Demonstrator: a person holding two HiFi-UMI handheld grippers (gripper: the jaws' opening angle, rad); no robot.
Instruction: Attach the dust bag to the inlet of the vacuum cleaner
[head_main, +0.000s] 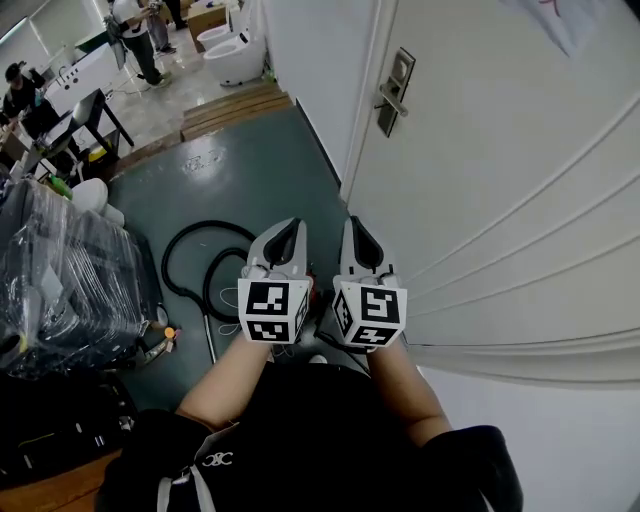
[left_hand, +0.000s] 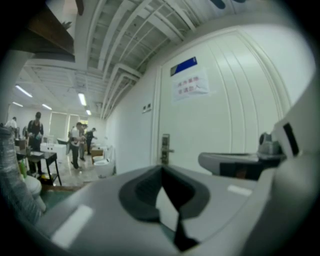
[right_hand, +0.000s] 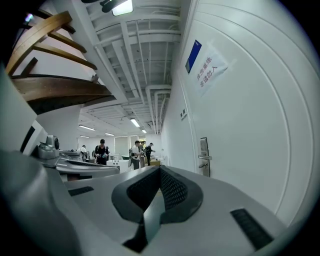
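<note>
While both are held level and side by side before the white door (head_main: 500, 180), the left tongs (head_main: 292, 228) and right tongs (head_main: 358, 226) are seen closed, with nothing gripped. Listed left of the door, on the floor (head_main: 250, 170): a coiled black hose (head_main: 167, 265). The dust bag and inlet are made out in no view. Step judged: none begun. Next required: bag to be located, tongs lowered and opened onto it.

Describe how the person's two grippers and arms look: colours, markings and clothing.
Both the left gripper and right gripper have smooth light grey shells tapering to pointed jaws, lined with dark textured pads. Each carries at its rear a white cube with black square markers. The person wears a black top whose sleeves leave the forearms bare.
</note>
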